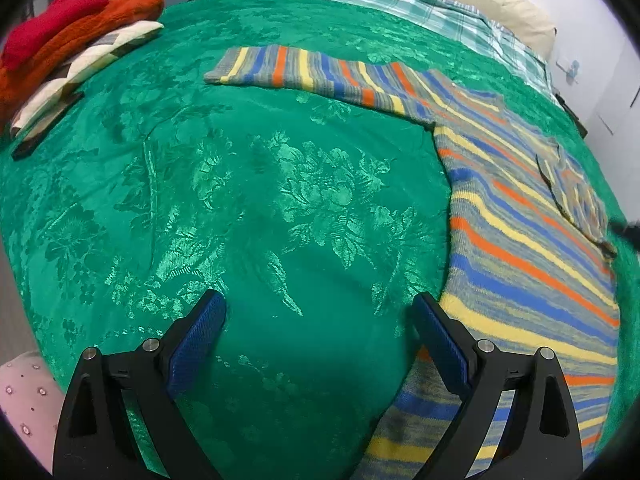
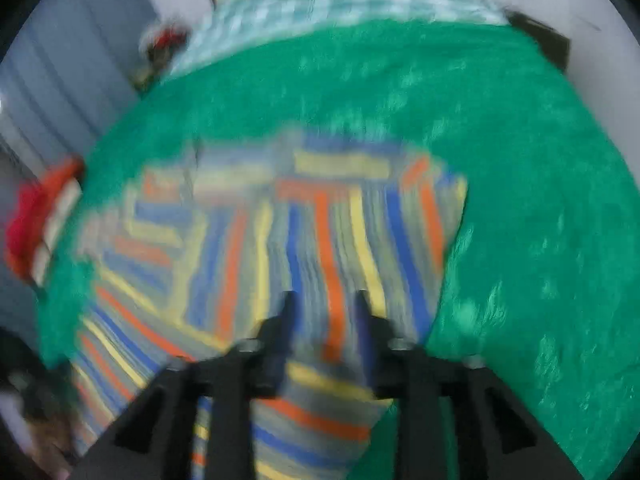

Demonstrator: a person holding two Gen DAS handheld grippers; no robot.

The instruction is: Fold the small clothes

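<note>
Left gripper (image 1: 318, 328) fingers spread above green bedspread (image 1: 240, 200), right gripper (image 2: 325, 308) over striped sweater (image 2: 280, 240)

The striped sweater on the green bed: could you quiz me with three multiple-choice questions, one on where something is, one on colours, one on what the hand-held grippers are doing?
1. Where is the pile of folded clothes?
A. On the far left of the green bedspread
B. On top of the striped sweater
C. On the floor

2. Which colours stripe the sweater?
A. Pink, black
B. Blue, orange, yellow, grey
C. White only

3. What is the left hand-held gripper doing?
A. Clamped on the sweater's sleeve
B. Open, nothing between its fingers
C. Clamped on the red garment

Answers:
1 A: the red, orange and cream pile sits at the bedspread's left edge.
2 B: those stripes run across body and sleeve.
3 B: its blue pads stand wide apart over bare bedspread. The right hand-held gripper appears to hold sweater fabric, though that view is blurred.
</note>
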